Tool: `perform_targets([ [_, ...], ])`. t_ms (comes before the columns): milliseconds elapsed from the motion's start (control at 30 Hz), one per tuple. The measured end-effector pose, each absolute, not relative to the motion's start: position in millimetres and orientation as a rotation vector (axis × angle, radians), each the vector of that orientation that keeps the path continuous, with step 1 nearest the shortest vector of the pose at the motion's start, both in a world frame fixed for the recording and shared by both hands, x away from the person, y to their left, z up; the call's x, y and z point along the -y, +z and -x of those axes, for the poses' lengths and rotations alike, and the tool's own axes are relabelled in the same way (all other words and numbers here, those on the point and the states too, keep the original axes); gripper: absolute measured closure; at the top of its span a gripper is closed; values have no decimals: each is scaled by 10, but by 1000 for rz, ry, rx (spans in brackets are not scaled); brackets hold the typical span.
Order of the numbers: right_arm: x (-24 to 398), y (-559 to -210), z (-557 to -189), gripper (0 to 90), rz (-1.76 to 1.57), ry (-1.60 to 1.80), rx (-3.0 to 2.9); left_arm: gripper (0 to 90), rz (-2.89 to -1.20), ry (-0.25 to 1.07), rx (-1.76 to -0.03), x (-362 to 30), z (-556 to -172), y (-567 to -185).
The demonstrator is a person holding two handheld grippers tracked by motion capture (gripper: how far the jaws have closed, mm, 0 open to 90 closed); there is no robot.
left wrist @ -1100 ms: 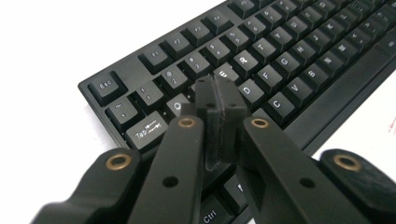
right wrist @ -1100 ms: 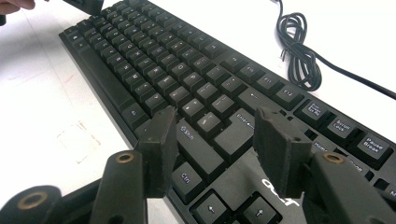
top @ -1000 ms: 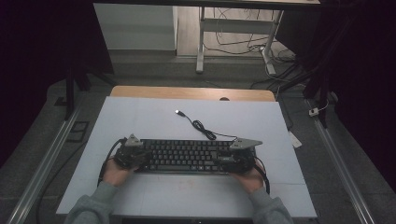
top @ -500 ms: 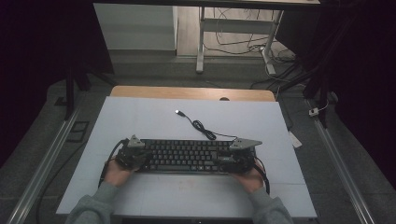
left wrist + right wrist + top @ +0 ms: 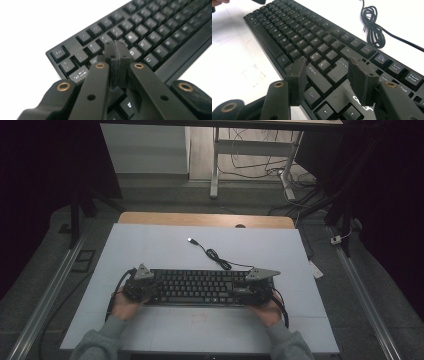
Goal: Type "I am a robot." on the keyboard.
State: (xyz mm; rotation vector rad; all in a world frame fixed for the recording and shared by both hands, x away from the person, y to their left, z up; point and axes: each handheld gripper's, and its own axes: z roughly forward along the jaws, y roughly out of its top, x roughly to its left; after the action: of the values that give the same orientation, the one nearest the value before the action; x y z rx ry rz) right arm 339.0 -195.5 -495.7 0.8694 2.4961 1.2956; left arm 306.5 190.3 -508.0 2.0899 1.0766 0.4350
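A black keyboard lies across the near middle of the white table, with a hand at each end. In the left gripper view my left gripper is shut with nothing between its pads, its tip hovering over the keys at the keyboard's left end. In the high view it sits at that end. My right gripper stands open over the Shift and Enter keys of the keyboard, gripping nothing. From above it shows at the right end.
The keyboard's cable coils behind it and ends in a USB plug; in the right gripper view the coil lies beyond the keys. The white table top ends at a wooden strip at the back.
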Motion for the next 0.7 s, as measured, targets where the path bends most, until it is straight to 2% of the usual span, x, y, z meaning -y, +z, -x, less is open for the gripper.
perform_targets([
  [67, 1959, -4952, -3390, 497, -867, 1293, -2495, 854, -2069, 417, -1075, -1934, -3043, -5056],
  [167, 1963, -4943, -3385, 497, -866, 1290, -2491, 750, -2031, 394, -1079, -1978, -3009, -5022],
  [267, 1964, -4940, -3384, 495, -862, 1297, -2490, 597, -1995, 367, -1088, -2018, -2983, -4988],
  [367, 1969, -4935, -3385, 494, -863, 1300, -2486, 495, -1988, 344, -1094, -2044, -2967, -4972],
  [700, 1993, -4908, -3388, 494, -867, 1311, -2473, 359, -1988, 317, -1084, -2088, -2930, -4919],
])
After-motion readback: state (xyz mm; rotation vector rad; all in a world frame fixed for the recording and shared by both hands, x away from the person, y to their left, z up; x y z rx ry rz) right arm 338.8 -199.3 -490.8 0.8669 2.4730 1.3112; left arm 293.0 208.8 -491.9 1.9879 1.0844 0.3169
